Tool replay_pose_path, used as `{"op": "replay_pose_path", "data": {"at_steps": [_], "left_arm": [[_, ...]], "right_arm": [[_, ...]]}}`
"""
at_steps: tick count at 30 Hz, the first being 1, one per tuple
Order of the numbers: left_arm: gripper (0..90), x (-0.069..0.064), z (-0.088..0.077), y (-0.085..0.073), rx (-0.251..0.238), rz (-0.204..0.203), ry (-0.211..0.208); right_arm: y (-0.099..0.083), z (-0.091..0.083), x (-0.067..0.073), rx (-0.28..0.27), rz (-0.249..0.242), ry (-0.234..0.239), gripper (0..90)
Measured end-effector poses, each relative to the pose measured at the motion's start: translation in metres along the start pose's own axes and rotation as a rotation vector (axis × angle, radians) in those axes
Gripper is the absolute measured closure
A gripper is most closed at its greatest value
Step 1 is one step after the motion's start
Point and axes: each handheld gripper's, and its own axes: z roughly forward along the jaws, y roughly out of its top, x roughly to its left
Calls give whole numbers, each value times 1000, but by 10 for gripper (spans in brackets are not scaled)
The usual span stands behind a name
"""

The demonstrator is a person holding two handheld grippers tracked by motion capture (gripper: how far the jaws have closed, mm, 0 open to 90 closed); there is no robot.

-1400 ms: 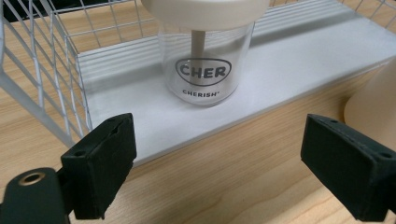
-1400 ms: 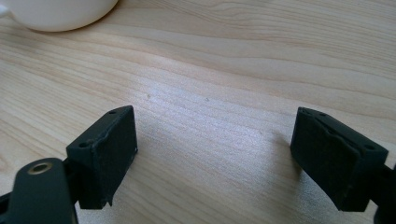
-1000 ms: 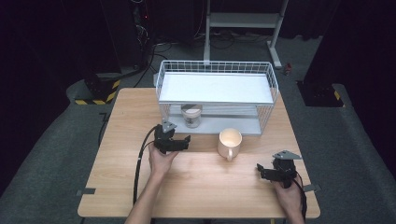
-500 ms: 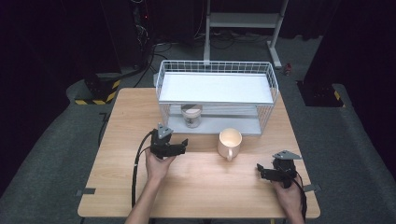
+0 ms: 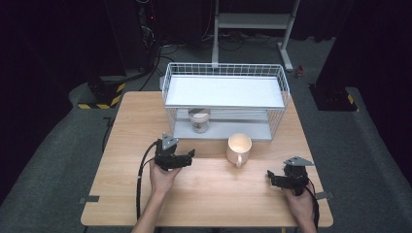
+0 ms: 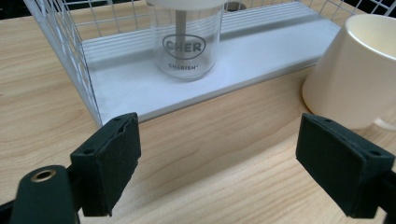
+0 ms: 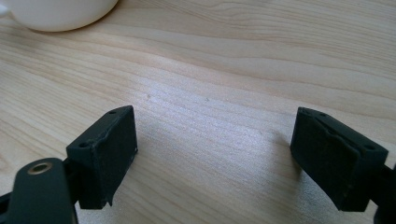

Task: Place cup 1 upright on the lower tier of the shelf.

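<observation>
The work in hand appears to concern the clear glass jar (image 6: 186,44) printed "CHERISH", which is seen standing upright on the lower white shelf (image 6: 261,60) of the white wire rack (image 5: 226,77), just inside its open front, with its long axis vertical and its print turned toward the left gripper (image 5: 180,158). That gripper is held over the wooden table (image 5: 121,145) in front of the rack, near the jar but apart from it; its jaws have just been closing a little, yet they are seen spread wide with nothing between them. The right gripper (image 5: 273,177) is held low over the table near the front right, its jaws likewise spread wide and empty. A cream mug (image 5: 239,147) stands upright on the table just in front of the rack, its mouth up and its handle turned toward the person. The jar is judged to be stiff, smooth and breakable, probably light if empty, and apt to slip; it would best be taken across its straight wall, below the pale lid, with the upper shelf cleared as it is drawn out.
</observation>
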Motion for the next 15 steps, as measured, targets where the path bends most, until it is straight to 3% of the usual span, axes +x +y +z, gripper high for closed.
{"op": "replay_pose_path", "data": {"at_steps": [15], "left_arm": [[148,-4,-15,-12,-7,-9,-8]], "right_arm": [[0,0,0,0,0,0,147]]}}
